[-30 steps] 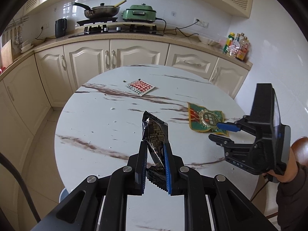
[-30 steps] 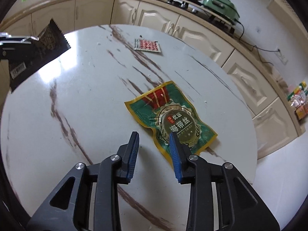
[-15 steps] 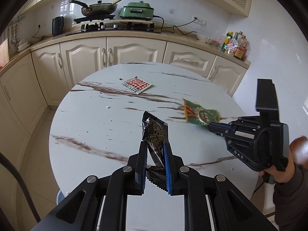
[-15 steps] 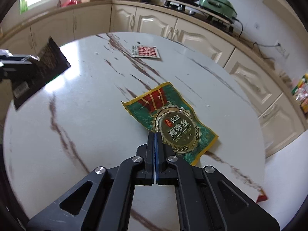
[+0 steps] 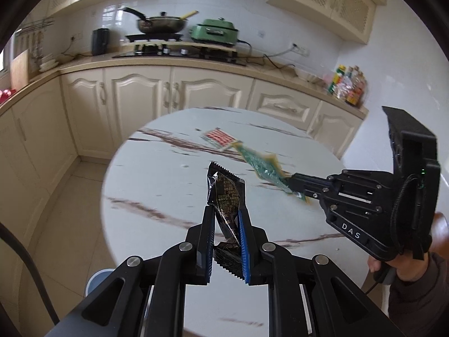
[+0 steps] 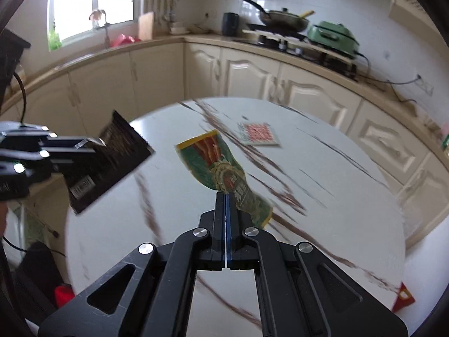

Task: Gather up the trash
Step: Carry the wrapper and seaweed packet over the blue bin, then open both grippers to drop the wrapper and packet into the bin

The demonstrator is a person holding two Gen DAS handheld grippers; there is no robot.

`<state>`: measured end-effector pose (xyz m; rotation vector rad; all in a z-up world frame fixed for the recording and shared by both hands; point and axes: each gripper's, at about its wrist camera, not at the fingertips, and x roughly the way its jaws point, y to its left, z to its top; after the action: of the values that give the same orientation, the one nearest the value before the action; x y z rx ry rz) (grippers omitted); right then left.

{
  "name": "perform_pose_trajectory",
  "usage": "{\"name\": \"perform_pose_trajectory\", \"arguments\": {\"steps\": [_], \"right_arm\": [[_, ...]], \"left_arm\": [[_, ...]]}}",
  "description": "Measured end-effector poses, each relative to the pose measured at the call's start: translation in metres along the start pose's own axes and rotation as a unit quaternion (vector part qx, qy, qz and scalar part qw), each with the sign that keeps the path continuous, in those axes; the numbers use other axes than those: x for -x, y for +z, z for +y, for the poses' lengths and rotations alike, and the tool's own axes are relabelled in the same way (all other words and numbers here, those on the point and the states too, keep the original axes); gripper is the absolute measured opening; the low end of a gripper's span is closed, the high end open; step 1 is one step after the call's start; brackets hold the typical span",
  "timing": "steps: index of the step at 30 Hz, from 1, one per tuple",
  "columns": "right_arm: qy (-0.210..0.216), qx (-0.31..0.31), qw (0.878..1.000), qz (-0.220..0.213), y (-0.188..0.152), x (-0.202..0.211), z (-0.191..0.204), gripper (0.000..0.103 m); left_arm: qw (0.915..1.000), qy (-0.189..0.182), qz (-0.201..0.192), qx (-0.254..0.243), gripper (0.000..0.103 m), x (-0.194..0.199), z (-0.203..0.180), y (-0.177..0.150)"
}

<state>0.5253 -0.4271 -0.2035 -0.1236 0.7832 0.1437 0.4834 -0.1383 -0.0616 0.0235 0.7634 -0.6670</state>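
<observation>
My left gripper (image 5: 226, 210) is shut on a black crinkled wrapper (image 5: 226, 193) and holds it above the white marble table (image 5: 157, 191). That wrapper also shows at the left of the right wrist view (image 6: 112, 165). My right gripper (image 6: 226, 195) is shut on the green and gold snack packet (image 6: 219, 165), lifted off the table and hanging tilted; the packet also shows in the left wrist view (image 5: 261, 168). A red and white flat packet (image 6: 258, 133) lies on the far part of the table, also in the left wrist view (image 5: 220, 138).
Cream kitchen cabinets (image 5: 179, 98) curve behind the table, with a stove, a pan (image 5: 161, 25) and a green cooker (image 5: 214, 31) on the counter. Bottles (image 5: 346, 84) stand at the counter's right end. A red scrap (image 6: 402, 299) lies low beyond the table's right edge.
My right gripper closed on the green packet and lifted it off the table. Both grippers have risen and tilted up, with the black wrapper still held in the left.
</observation>
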Motion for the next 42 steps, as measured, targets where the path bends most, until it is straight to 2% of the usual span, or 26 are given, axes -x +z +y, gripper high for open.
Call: {"name": "perform_pose_trajectory", "arguments": {"steps": [4, 11, 16, 19, 22, 27, 30, 32, 34, 38, 39, 40, 41, 42], "right_arm": [[0.025, 0.011, 0.999, -0.026, 0.023, -0.002, 0.036, 0.001], [0.100, 0.037, 0.993, -0.048, 0.061, -0.016, 0.116, 0.001], [0.154, 0.058, 0.985, -0.045, 0.079, -0.041, 0.192, 0.001], [0.181, 0.066, 0.981, -0.034, 0.082, -0.064, 0.236, 0.001], [0.204, 0.073, 0.976, -0.005, 0.078, -0.101, 0.278, 0.001], [0.225, 0.072, 0.970, 0.061, 0.057, -0.172, 0.317, 0.001], [0.234, 0.062, 0.964, 0.106, 0.039, -0.218, 0.328, 0.001], [0.241, 0.052, 0.959, 0.136, 0.023, -0.248, 0.330, 0.001], [0.247, 0.039, 0.955, 0.162, 0.011, -0.274, 0.330, 0.001], [0.244, 0.029, 0.949, 0.199, -0.008, -0.315, 0.330, 0.001], [0.243, 0.027, 0.947, 0.206, -0.011, -0.323, 0.329, 0.001], [0.244, 0.024, 0.946, 0.213, -0.014, -0.332, 0.329, 0.001], [0.244, 0.021, 0.945, 0.217, -0.018, -0.334, 0.329, 0.001], [0.245, 0.019, 0.944, 0.222, -0.020, -0.341, 0.329, 0.002]], "left_arm": [[0.9994, 0.024, -0.015, 0.018, 0.012, 0.029, 0.033, -0.011], [0.9949, 0.075, -0.032, 0.059, 0.012, 0.085, 0.103, -0.041], [0.9886, 0.115, -0.022, 0.094, 0.012, 0.107, 0.153, -0.076], [0.9846, 0.127, -0.003, 0.119, 0.012, 0.106, 0.181, -0.099], [0.9800, 0.131, 0.028, 0.147, 0.012, 0.090, 0.212, -0.123], [0.9689, 0.134, 0.088, 0.189, 0.012, 0.042, 0.259, -0.157], [0.9631, 0.144, 0.122, 0.192, 0.012, 0.011, 0.280, -0.170], [0.9606, 0.130, 0.144, 0.199, 0.013, -0.009, 0.295, -0.179], [0.9561, 0.135, 0.170, 0.197, 0.014, -0.032, 0.305, -0.188], [0.9486, 0.141, 0.196, 0.205, 0.019, -0.062, 0.329, -0.196], [0.9473, 0.143, 0.200, 0.206, 0.021, -0.068, 0.333, -0.196], [0.9468, 0.142, 0.203, 0.206, 0.029, -0.072, 0.339, -0.198], [0.9462, 0.141, 0.206, 0.206, 0.043, -0.076, 0.342, -0.199], [0.9458, 0.143, 0.206, 0.206, 0.048, -0.080, 0.344, -0.198]]}}
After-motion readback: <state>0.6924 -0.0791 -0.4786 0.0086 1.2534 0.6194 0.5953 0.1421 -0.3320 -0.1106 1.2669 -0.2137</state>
